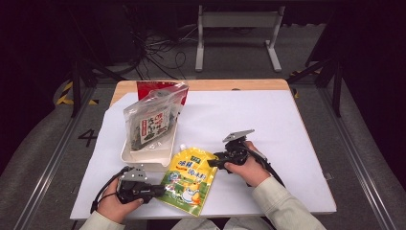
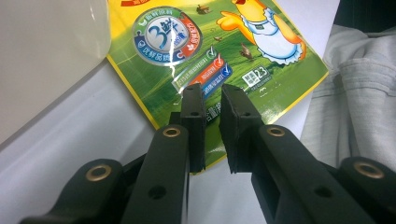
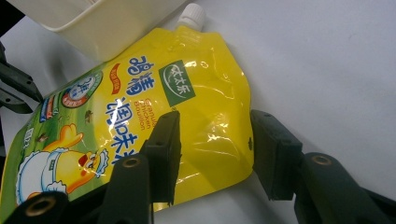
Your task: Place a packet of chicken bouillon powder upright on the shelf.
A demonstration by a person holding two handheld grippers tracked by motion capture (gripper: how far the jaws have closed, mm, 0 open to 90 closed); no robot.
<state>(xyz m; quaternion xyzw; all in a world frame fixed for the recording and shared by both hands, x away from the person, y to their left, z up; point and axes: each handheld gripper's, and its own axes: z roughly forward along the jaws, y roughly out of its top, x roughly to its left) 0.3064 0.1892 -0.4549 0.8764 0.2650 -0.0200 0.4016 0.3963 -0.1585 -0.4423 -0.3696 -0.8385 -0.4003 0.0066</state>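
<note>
Yellow spouted pouch (image 1: pixel 189 179) lies flat on the white sheet (image 1: pixel 268 124) covering the bench (image 1: pixel 210 85), near the front edge, between the two hand-held grippers. Its white screw cap (image 3: pixel 191 14) points away from the person, toward the tray; its printed face is up.

Left hand-held gripper (image 1: pixel 160 191) sits at the pouch's lower left edge. In the left gripper view (image 2: pixel 212 95) the two black jaws stand nearly together, a thin slit between them, over the green bottom band of the pouch. The pouch edge runs under the jaws; whether the pads actually pinch the film cannot be told from these views.

Right hand-held gripper (image 1: pixel 214 163) sits at the pouch's upper right edge. In the right gripper view (image 3: pixel 215 135) the jaws are about half open and straddle the yellow corner of the pouch: one jaw lies over the printed face, the other stands just off the pouch's outer edge. The pads do not clamp it.

Containers: a shallow white tray (image 1: pixel 146 158) stands on the sheet just behind the pouch, near its cap. A clear bag (image 1: pixel 152 120) with dark contents and a printed label leans up out of the tray. A red packet (image 1: pixel 148 87) stands behind that bag.
</note>
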